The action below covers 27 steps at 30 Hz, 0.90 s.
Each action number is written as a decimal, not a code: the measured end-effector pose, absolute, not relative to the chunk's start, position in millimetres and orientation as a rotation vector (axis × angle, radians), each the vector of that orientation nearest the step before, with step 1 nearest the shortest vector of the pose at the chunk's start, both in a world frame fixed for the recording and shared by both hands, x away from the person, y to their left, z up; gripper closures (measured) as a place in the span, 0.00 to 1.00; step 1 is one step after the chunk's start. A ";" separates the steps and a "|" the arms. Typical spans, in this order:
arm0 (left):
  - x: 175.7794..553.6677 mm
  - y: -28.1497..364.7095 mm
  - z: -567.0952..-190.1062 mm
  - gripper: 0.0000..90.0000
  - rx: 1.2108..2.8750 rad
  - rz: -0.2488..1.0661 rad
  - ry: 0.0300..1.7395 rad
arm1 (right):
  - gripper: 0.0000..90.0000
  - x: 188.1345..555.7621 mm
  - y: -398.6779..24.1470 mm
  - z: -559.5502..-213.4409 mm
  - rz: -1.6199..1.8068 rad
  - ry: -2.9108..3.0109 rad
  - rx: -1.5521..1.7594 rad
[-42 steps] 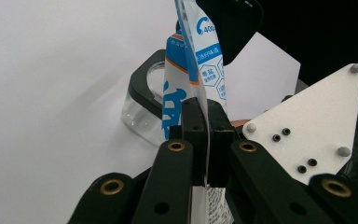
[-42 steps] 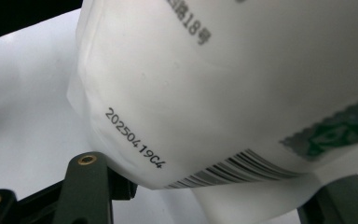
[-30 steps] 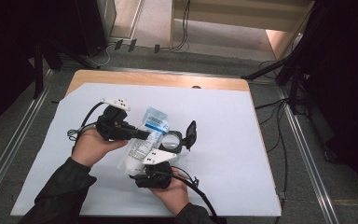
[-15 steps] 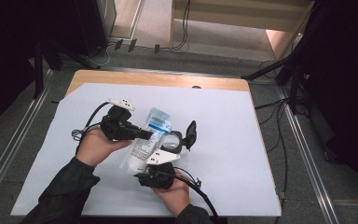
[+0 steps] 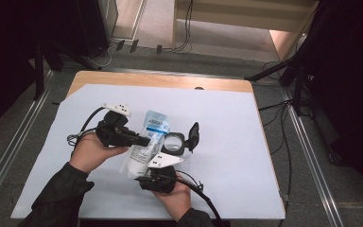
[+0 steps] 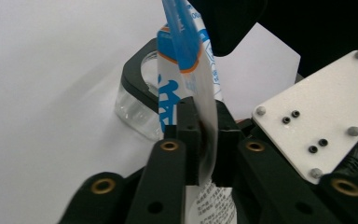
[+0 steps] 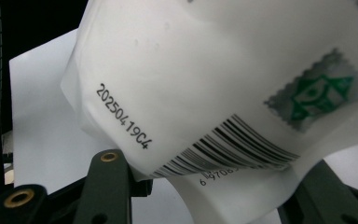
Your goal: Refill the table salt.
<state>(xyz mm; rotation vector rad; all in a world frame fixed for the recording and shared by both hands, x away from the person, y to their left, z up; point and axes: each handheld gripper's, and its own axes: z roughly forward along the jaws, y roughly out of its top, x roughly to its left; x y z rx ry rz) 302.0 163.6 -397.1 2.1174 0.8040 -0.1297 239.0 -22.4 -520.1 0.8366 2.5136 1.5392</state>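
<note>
A white soft pouch with a blue top is held slanted above the table. My left gripper comes in from the left and is shut on the pouch's middle; in the left gripper view its jaws pinch the pouch flat. My right gripper is at the pouch's lower end. Its jaws have just been closing, and the pouch's barcode end bulges between them, pressed by both. A clear jar with a black ring stands just right of the pouch, its black flip lid open.
White paper covers the wooden table. Both forearms come in from the near edge, and a cable trails from each gripper. In the left gripper view, the jar sits just behind the pouch and the right gripper's grey plate is close by.
</note>
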 end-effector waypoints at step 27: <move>308.4 146.6 -407.6 0.97 2.115 -0.154 0.833 | 0.60 234.5 -21.3 -520.2 1.608 2.525 0.916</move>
